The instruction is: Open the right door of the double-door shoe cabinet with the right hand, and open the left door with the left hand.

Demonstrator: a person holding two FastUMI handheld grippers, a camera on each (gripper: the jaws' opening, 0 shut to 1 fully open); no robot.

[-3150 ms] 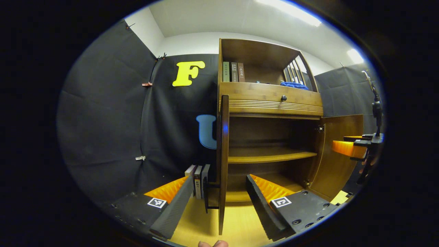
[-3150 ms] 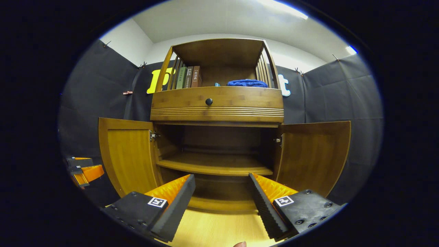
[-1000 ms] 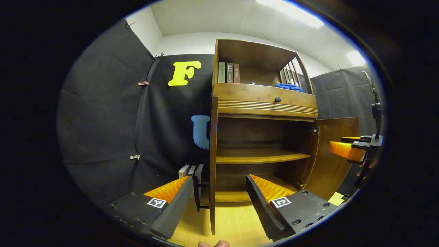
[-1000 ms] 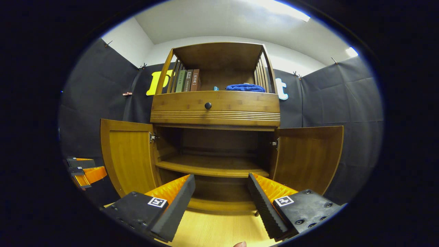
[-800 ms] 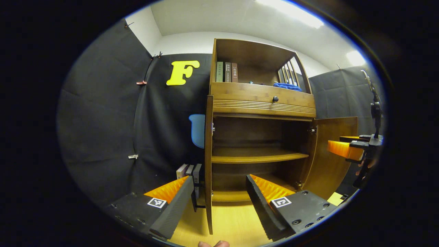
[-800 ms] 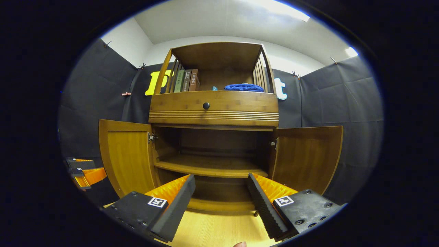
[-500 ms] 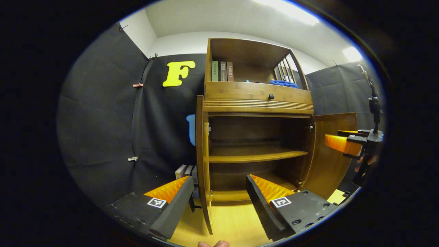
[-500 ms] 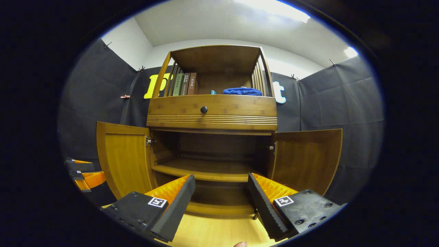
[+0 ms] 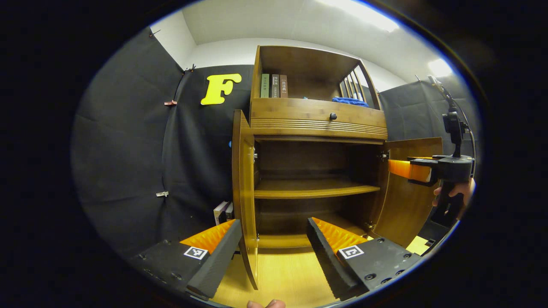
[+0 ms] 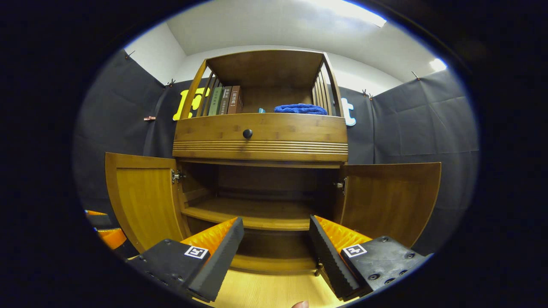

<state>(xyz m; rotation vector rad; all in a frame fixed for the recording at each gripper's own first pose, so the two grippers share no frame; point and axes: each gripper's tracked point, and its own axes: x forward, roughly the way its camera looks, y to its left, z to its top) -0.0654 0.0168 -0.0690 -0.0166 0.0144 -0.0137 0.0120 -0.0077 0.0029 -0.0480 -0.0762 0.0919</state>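
The wooden shoe cabinet stands with both lower doors swung out. In the right gripper view the left door and the right door show their inner faces, and my right gripper is open in front of the bare inner shelf. In the left gripper view the left door is almost edge-on, just right of my near finger. My left gripper is open and holds nothing. The right gripper, held by a hand, hovers before the right door.
Books and a folded blue cloth sit on the top shelf above a drawer with a dark knob. More books lean on the floor left of the cabinet. Light wooden floor lies in front.
In the left gripper view the left door has turned from edge-on to showing a little of its inner face, and its handle has gone out of sight. The right gripper has risen slightly.
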